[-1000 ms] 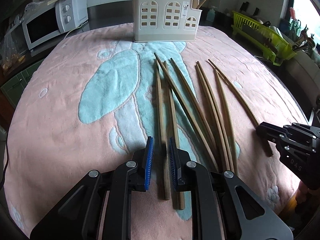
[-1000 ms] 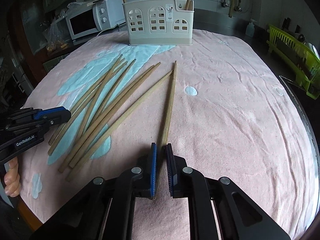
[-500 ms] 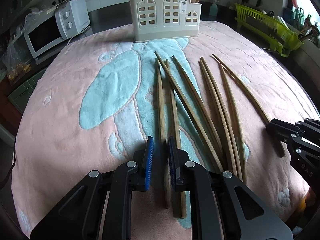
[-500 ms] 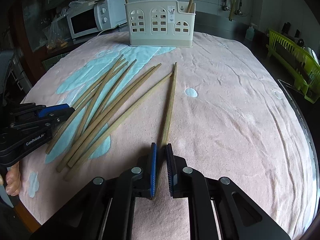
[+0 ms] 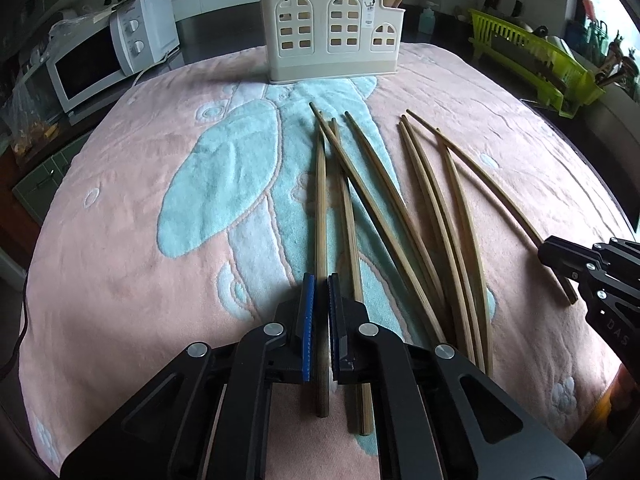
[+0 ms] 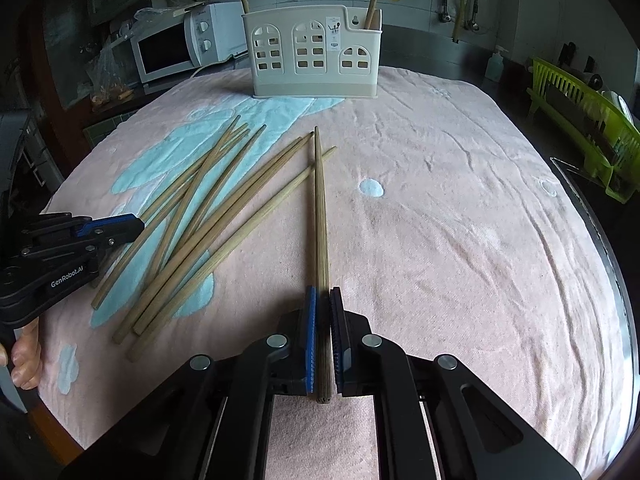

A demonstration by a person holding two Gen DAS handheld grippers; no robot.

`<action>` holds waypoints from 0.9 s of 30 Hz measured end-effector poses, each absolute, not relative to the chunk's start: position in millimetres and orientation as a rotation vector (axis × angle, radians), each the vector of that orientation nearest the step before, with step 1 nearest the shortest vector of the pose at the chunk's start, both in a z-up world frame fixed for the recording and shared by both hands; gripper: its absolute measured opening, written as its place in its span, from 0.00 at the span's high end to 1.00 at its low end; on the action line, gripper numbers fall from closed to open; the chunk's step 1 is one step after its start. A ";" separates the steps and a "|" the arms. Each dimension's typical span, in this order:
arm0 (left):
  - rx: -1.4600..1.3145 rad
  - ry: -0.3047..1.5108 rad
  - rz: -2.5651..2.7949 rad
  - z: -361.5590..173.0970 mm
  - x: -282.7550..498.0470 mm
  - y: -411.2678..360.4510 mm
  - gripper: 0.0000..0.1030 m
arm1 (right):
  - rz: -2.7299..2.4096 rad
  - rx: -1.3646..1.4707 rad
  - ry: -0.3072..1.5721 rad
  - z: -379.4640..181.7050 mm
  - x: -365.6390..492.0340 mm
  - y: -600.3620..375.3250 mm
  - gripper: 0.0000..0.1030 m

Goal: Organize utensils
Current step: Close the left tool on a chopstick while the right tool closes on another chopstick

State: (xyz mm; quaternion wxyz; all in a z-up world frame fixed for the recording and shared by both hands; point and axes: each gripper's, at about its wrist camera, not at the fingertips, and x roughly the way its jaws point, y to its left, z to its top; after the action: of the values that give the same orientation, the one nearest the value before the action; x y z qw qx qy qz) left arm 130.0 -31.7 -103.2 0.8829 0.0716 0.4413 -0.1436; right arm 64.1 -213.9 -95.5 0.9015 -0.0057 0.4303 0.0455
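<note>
Both grippers are at the pickup step. The right gripper pinches one chopstick; the left gripper closes around another. Next, I think, each lifts toward the holder at twelve o'clock, tips clearing the rim.

left gripper – "GenRobot.AI", right gripper – "DAS"
</note>
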 end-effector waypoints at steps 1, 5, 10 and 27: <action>0.149 0.922 -0.301 -103.1 130.2 -31.7 0.94 | 0.094 -0.010 0.894 -96.9 64.9 -214.2 0.93; 0.147 0.926 -0.315 -103.3 130.9 -30.6 0.92 | 0.095 -0.005 0.899 -99.1 66.8 -214.4 0.93; 0.134 0.934 -0.326 -103.3 133.8 -29.3 0.92 | 0.095 0.004 0.891 -99.8 67.8 -215.5 0.93; 0.090 0.817 -0.337 -68.5 126.5 -17.3 0.95 | 0.109 -0.018 0.734 -43.2 53.0 -218.4 0.93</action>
State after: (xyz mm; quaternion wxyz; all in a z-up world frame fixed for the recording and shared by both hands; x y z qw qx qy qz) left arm 126.5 -17.3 -68.5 0.9030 0.0435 0.3950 -0.1632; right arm 53.0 -218.4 -43.2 0.9319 -0.0088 0.3586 0.0533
